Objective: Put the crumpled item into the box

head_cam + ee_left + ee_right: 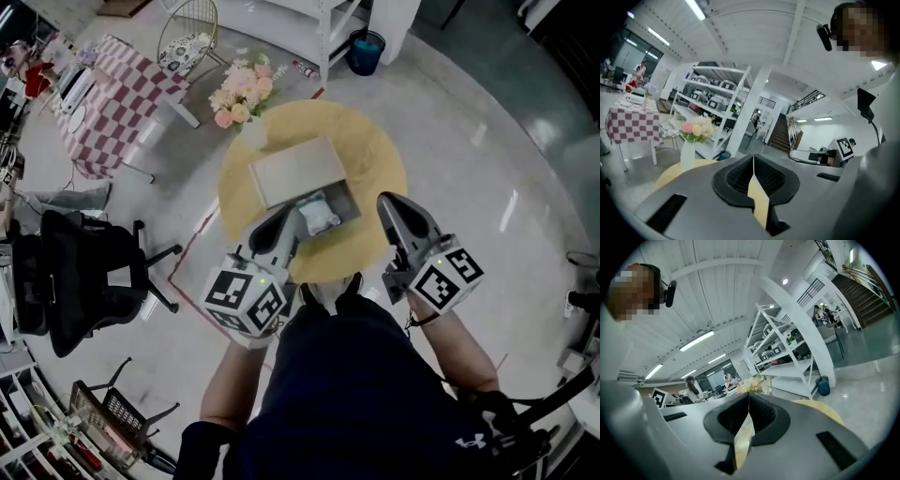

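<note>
On the round yellow table below us sits the box, its flap folded back toward the flowers, and the pale crumpled item already lies inside its open compartment, at the end nearer to us. We hold the left gripper with its jaws pressed together on nothing; its own view shows the 2 dark pads meeting in a thin seam with only the room beyond. The right gripper is closed in the same way and empty. From the head view, the item lies between our 2 grippers, just beside the left tip on its right, and well apart from the right gripper, so the left hand is plainly the nearer 1. The item is a lump with no clear long axis that we can make out. We judge the placing done: the item is in the box and nothing remains held.
</note>
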